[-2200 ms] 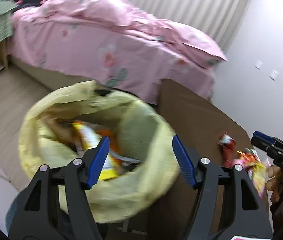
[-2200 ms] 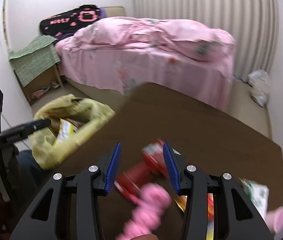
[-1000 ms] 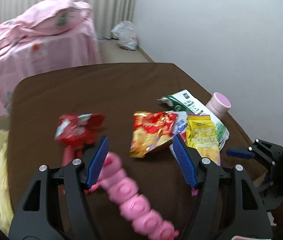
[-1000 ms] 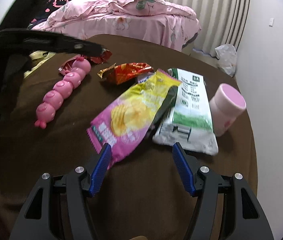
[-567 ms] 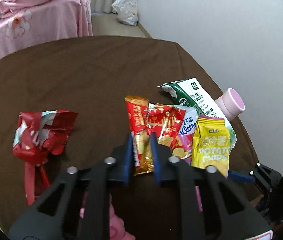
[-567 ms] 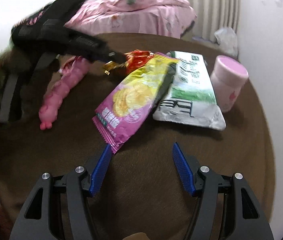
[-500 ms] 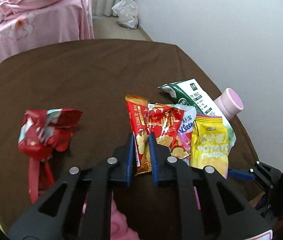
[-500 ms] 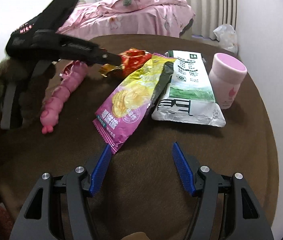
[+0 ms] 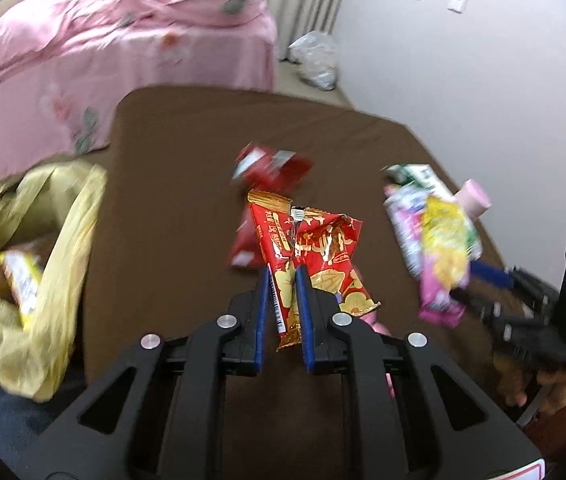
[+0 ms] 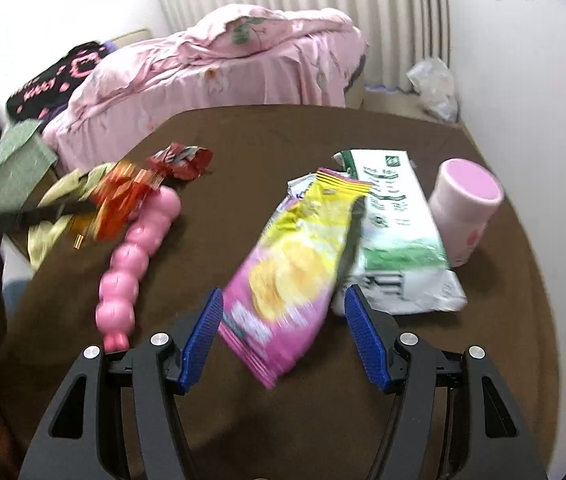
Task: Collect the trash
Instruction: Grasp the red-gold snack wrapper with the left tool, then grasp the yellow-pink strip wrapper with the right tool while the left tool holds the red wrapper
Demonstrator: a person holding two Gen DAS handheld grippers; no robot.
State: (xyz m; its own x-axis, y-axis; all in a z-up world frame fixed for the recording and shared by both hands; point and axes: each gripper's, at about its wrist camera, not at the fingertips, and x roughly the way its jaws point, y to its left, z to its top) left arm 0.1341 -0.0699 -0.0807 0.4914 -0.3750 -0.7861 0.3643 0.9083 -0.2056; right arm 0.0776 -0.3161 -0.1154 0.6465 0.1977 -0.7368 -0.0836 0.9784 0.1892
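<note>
- Bedroom with a pink bed [image 10: 243, 52] behind; my work surface is the brown-covered table [image 9: 187, 160], litter strewn across it.
- My left gripper [image 9: 283, 300] has its jaws clamped on the red snack wrapper [image 9: 311, 252], whose long axis runs up-frame from the blue pads.
- Outward from there, the yellow trash bag [image 9: 31, 248] gapes at the left edge of the left wrist view, so I judge the drop lies leftward.
- My right gripper [image 10: 283, 332] has its jaws wide apart and holds nothing; the pink-and-yellow chip bag [image 10: 295, 264] lies just ahead between them, slanting toward upper right.
- Further out: the white-and-green pack [image 10: 395, 232], pink cup [image 10: 463, 208], pink bead toy [image 10: 135, 256] at left.
</note>
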